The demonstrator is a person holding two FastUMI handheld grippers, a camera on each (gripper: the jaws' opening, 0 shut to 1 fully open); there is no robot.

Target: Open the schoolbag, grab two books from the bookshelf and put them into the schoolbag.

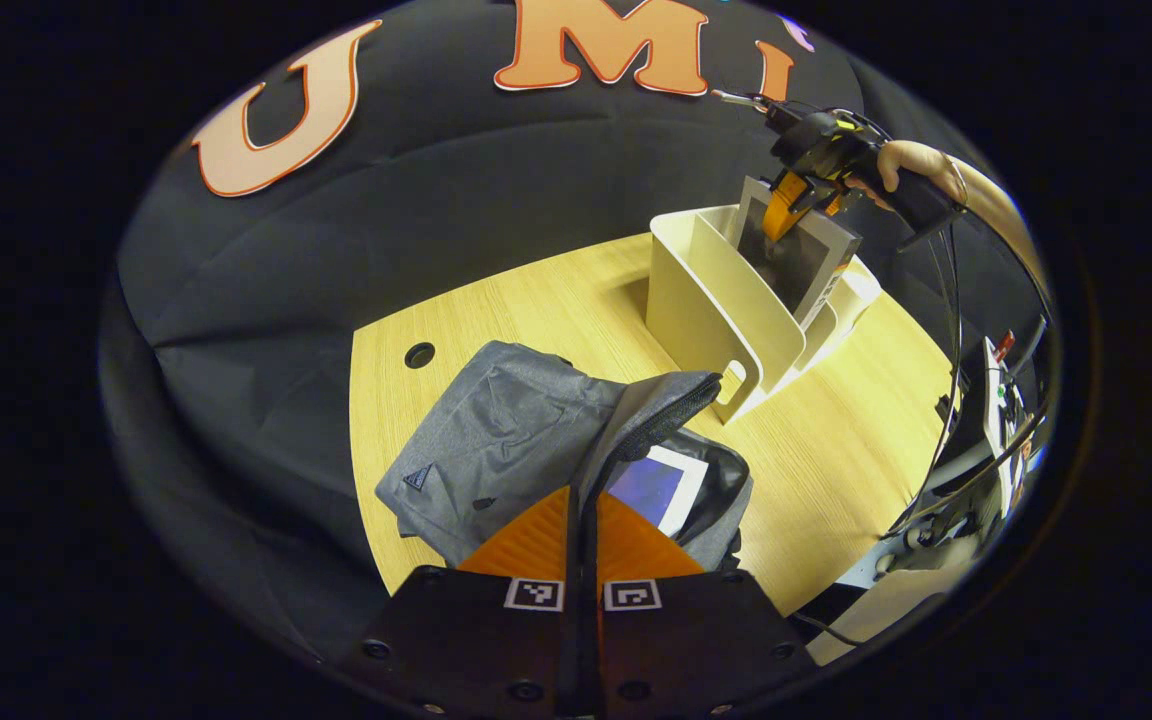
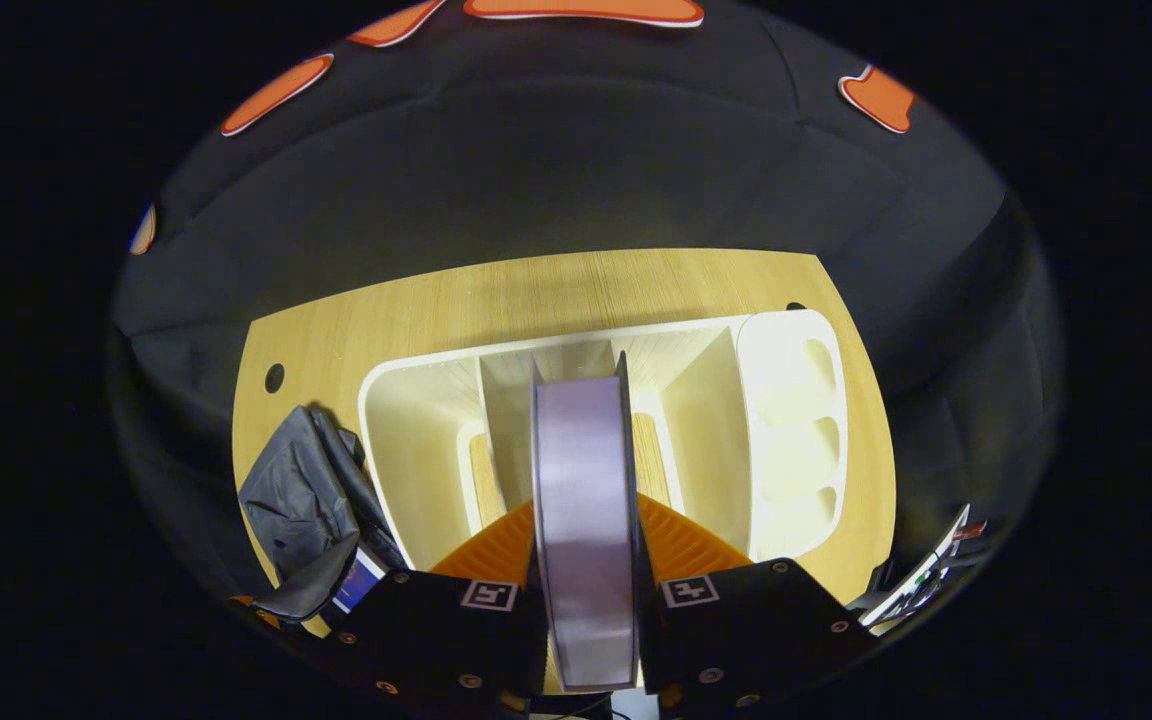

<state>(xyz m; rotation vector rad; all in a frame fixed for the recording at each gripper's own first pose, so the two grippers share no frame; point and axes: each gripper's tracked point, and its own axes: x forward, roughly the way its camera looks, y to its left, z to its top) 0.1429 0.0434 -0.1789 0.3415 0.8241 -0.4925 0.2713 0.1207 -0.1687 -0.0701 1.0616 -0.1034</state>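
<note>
A pale wood surface (image 2: 556,290) stood against black cloth walls. The right gripper (image 2: 586,540) was clamped on a book (image 2: 584,500) standing on edge in the shelf (image 2: 786,420), spine upward. The left gripper (image 1: 583,520) pinched the open bag's (image 1: 506,430) flap; another book (image 1: 658,485) lay inside.

Left gripper (image 1: 583,520): fingers pressed together on thin edge of bag flap, pointing down and forward. Right gripper (image 2: 586,540): fingers clamped on both faces of upright book. In left gripper view, right gripper (image 1: 786,205) angled downward, hand (image 1: 911,165) wrapped round handle.
</note>
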